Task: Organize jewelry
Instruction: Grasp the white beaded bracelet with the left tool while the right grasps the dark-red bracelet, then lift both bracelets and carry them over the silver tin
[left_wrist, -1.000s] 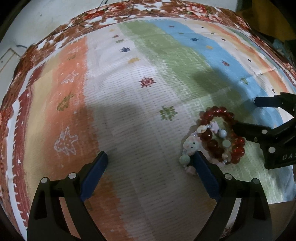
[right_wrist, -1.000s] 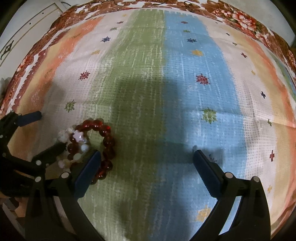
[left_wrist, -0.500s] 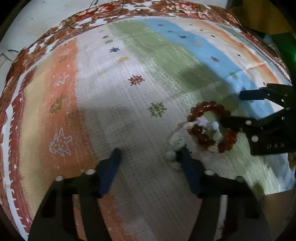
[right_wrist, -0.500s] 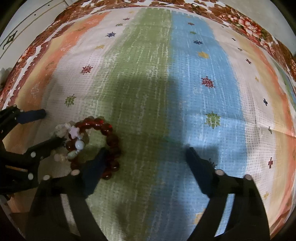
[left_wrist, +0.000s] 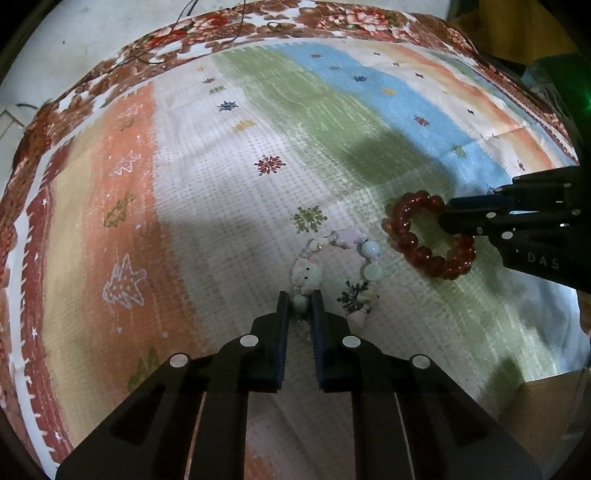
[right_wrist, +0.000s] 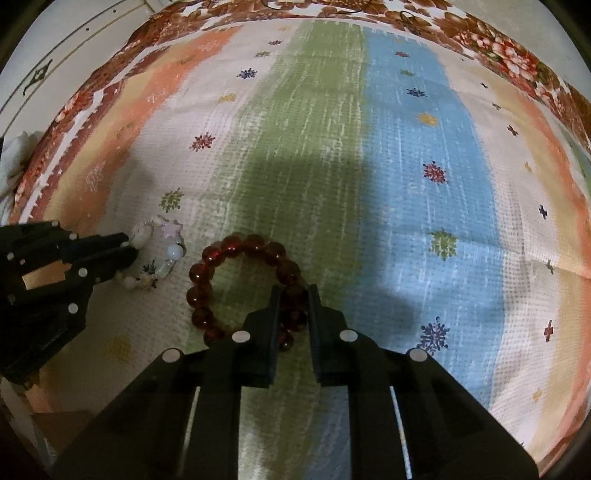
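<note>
Pinching the pastel bracelet (left_wrist: 334, 273), left tool (left_wrist: 300, 301); red bracelet (right_wrist: 247, 284) in right tool (right_wrist: 292, 295).

The left hand-held gripper (left_wrist: 300, 310) is matte black plastic. Two flat, narrow fingers (left_wrist: 282, 325) carry dark blue pads on their inner faces and widen rearward into angular, stepped links. Round silver screw heads dot those links, two on each side. Behind them the body splits into broad black struts with cut-out slots.

The right hand-held gripper (right_wrist: 291, 302) has the same build: black fingers, blue inner pads, four silver screws, slotted struts. Seen from its side in the left wrist view, its housing shows faint pale letters reading "DAS".
</note>
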